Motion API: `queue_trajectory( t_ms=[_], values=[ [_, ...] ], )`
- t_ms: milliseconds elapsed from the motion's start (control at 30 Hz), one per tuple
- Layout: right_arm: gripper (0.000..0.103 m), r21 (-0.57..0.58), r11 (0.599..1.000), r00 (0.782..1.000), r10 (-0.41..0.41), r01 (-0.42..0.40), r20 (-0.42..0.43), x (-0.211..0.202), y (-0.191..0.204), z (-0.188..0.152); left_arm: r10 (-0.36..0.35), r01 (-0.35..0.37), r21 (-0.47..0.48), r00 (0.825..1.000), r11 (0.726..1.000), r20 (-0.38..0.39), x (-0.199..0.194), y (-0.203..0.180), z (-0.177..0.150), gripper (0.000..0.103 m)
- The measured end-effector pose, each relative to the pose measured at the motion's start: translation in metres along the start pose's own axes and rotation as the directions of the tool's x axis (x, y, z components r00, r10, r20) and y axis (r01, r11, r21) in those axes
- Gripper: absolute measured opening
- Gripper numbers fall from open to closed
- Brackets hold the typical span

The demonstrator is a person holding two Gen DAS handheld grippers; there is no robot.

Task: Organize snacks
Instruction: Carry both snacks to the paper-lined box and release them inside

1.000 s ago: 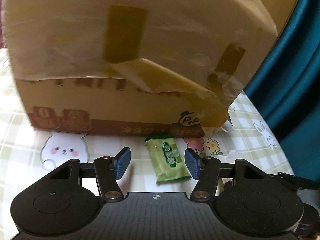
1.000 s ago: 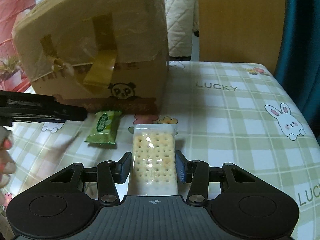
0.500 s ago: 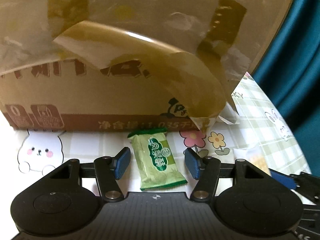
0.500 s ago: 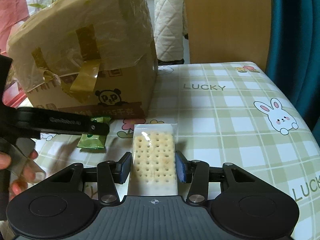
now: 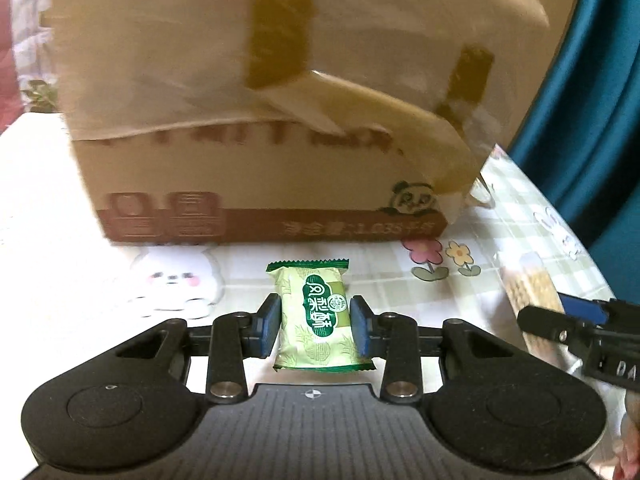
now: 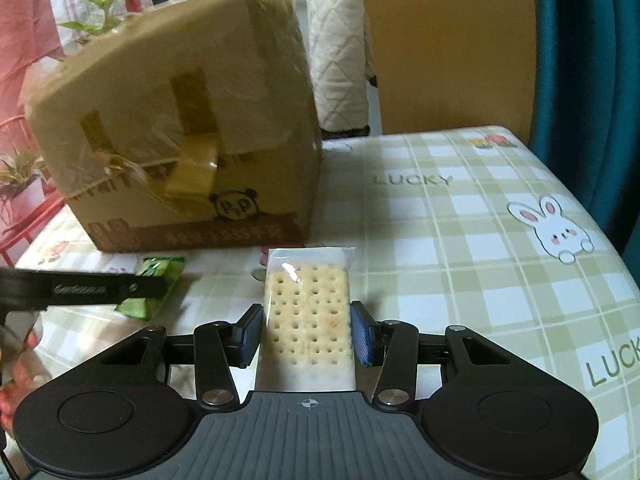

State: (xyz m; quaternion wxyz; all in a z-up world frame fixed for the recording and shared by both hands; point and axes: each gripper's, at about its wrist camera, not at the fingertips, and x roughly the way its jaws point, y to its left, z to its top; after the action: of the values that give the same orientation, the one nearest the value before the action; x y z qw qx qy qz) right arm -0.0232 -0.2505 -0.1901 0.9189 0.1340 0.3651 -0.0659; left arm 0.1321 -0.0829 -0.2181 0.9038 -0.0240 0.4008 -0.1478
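Green snack packet [image 5: 318, 318] between closing left hand-held gripper [image 5: 314, 326] pads.

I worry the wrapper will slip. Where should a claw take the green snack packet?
Across the green snack packet's padded middle, on its two long sides, coming from its near short end. It lies flat, lengthwise to the left claw, whose jaws are closing there; the crimped ends are thin.

From my feed, the surface [image 6: 460, 240] wears a green-and-cream checked cloth printed with rabbits, flowers and the word LUCKY. Behind it I see a plain wooden panel [image 6: 448, 44], with a teal curtain [image 6: 592, 80] hanging along the right. A quilted cream cushion [image 6: 340, 60] sits further back. On the left are leafy potted plants [image 6: 96, 4] and a red rack [image 6: 28, 224]. Light is warm and dim.
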Motion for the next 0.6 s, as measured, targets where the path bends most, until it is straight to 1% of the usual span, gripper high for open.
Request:
queue_trajectory(
  t_ms=[67, 133, 267, 333, 433, 600],
  values=[
    [0.043, -0.013, 1.0, 1.0, 0.006, -0.006, 0.023, -0.005, 0.007, 0.005, 0.008, -0.008, -0.01, 0.999, 1.0, 0.036, -0.02, 0.017, -0.001, 0.039],
    [0.043, -0.024, 1.0, 0.999, 0.011, -0.01, 0.045, -0.01, 0.013, 0.011, 0.028, -0.027, -0.019, 0.996, 0.999, 0.089, -0.038, 0.026, 0.001, 0.039],
    [0.043, -0.067, 0.998, 0.994, 0.029, -0.022, 0.103, -0.022, 0.029, 0.028, 0.031, -0.025, -0.029, 0.981, 0.999, 0.19, -0.074, 0.038, 0.012, 0.039],
    [0.042, -0.091, 0.996, 0.991, 0.037, -0.026, 0.131, -0.029, 0.036, 0.037, 0.024, -0.02, -0.021, 0.97, 1.0, 0.24, -0.09, 0.04, 0.018, 0.039],
    [0.043, -0.106, 0.994, 0.982, 0.053, -0.034, 0.18, -0.043, 0.044, 0.055, 0.003, -0.002, -0.005, 0.949, 1.0, 0.316, -0.113, 0.043, 0.027, 0.039],
    [0.043, -0.139, 0.989, 0.962, 0.086, -0.051, 0.259, -0.062, 0.058, 0.091, -0.013, 0.01, 0.011, 0.916, 1.0, 0.401, -0.136, 0.047, 0.052, 0.039]
  ],
)
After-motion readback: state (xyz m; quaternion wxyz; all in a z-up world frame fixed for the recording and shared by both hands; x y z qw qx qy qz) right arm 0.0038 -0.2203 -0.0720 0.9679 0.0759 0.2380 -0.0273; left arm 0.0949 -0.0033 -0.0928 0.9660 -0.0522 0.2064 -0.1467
